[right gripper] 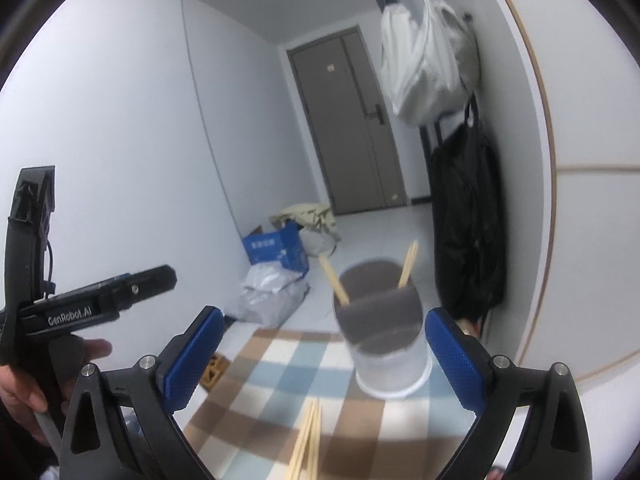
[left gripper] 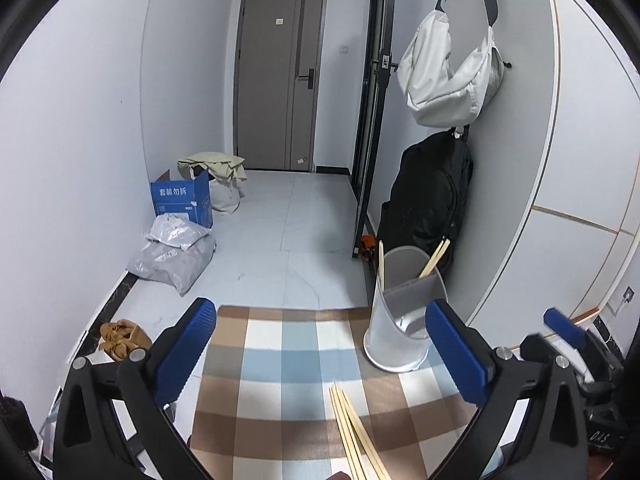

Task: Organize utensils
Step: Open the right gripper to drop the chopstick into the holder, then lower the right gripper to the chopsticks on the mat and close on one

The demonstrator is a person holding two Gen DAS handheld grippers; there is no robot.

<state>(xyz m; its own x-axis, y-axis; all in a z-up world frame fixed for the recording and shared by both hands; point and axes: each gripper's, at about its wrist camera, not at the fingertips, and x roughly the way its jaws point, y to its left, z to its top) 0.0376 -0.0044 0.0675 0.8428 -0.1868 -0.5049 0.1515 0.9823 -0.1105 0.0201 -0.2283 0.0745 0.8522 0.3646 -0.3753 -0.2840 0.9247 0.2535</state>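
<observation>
The checked cloth point(left gripper: 280, 364) in brown, blue and white covers the surface in front of you and reaches to its far edge, where the pale floor begins. On this cloth, at the far right, stands the utensil holder point(left gripper: 400, 320), a pale round cup, upright, with a grey divider point(left gripper: 408, 290) that cuts it into two compartments. In the left wrist view one chopstick point(left gripper: 381, 266) stands almost straight up against the left wall of the holder, and another chopstick point(left gripper: 434, 259) leans to the upper right behind the divider. In the right wrist view the holder point(right gripper: 394, 364) is blurred, but you see the two sticks spread apart, one tilted to the left point(right gripper: 334, 282) and one to the right point(right gripper: 408, 264), in separate compartments.

The loose chopsticks point(left gripper: 356, 436) lie flat on the cloth, near to you and in front of the holder, not touching it. Their long axis runs from near to far, and the far tips lean a little to the left in the left wrist view; their near ends leave the frame. In the right wrist view the same bundle point(right gripper: 308, 440) points away from you toward the holder.

Your left gripper point(left gripper: 322, 354) has its blue fingers point(left gripper: 188, 354) wide apart, with nothing between them but the cloth below. Your right gripper point(right gripper: 324, 358) is also spread wide and holds nothing. Your left hand point(right gripper: 24, 384) grasps the black handle at the left edge.
</observation>
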